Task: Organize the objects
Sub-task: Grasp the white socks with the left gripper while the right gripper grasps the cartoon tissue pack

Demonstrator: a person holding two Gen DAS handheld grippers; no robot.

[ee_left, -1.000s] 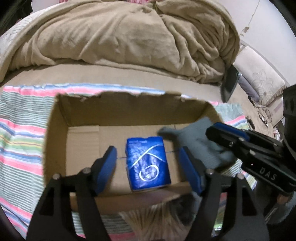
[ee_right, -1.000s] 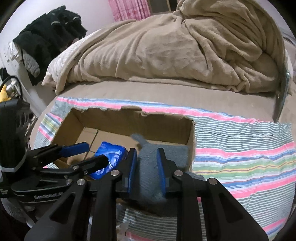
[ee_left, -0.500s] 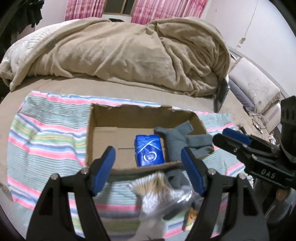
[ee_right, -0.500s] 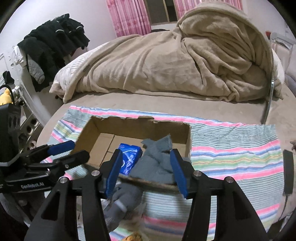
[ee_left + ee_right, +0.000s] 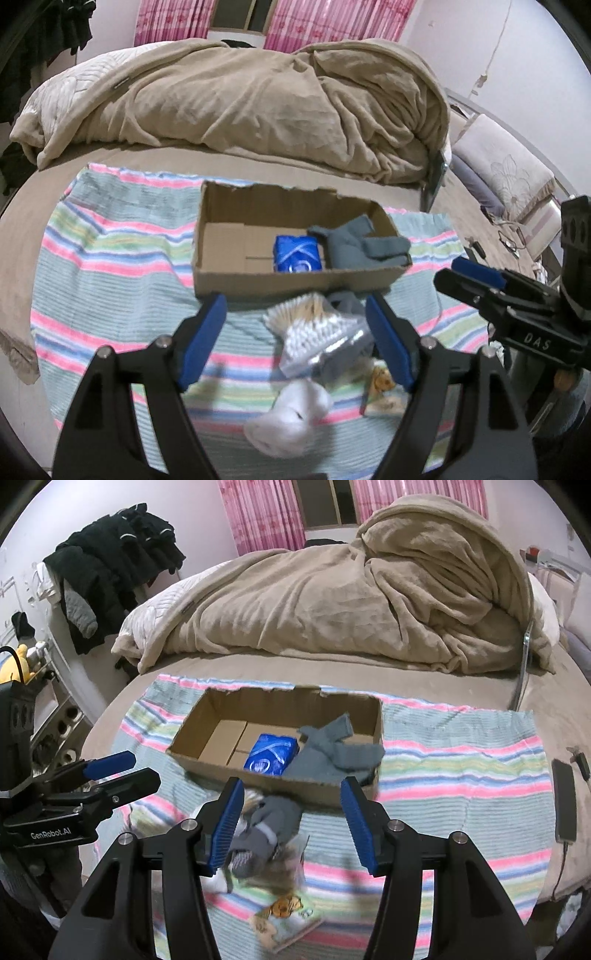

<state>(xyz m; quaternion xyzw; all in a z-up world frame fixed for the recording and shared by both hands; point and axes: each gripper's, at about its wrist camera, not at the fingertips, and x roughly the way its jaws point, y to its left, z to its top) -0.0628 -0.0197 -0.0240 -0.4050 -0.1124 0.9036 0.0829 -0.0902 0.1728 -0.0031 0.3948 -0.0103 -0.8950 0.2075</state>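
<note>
My left gripper (image 5: 295,336) hangs wide and empty above the cotton swab bag (image 5: 317,332), so I'd drop straight over its middle before pinching. The cardboard box (image 5: 258,779) already holds the blue packet (image 5: 271,757) and grey glove (image 5: 332,755). My right gripper (image 5: 291,821), equally spread and empty, should take the grey sock (image 5: 266,827) beneath.

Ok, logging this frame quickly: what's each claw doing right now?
Left claw: open, holding nothing.
Right claw: open, holding nothing.

dim, even indoor light with soft shadows and no glare. heavy fisheye bending and dark corners ring both views. motion blur smears the white sock (image 5: 288,417) near 6 o'clock.
</note>
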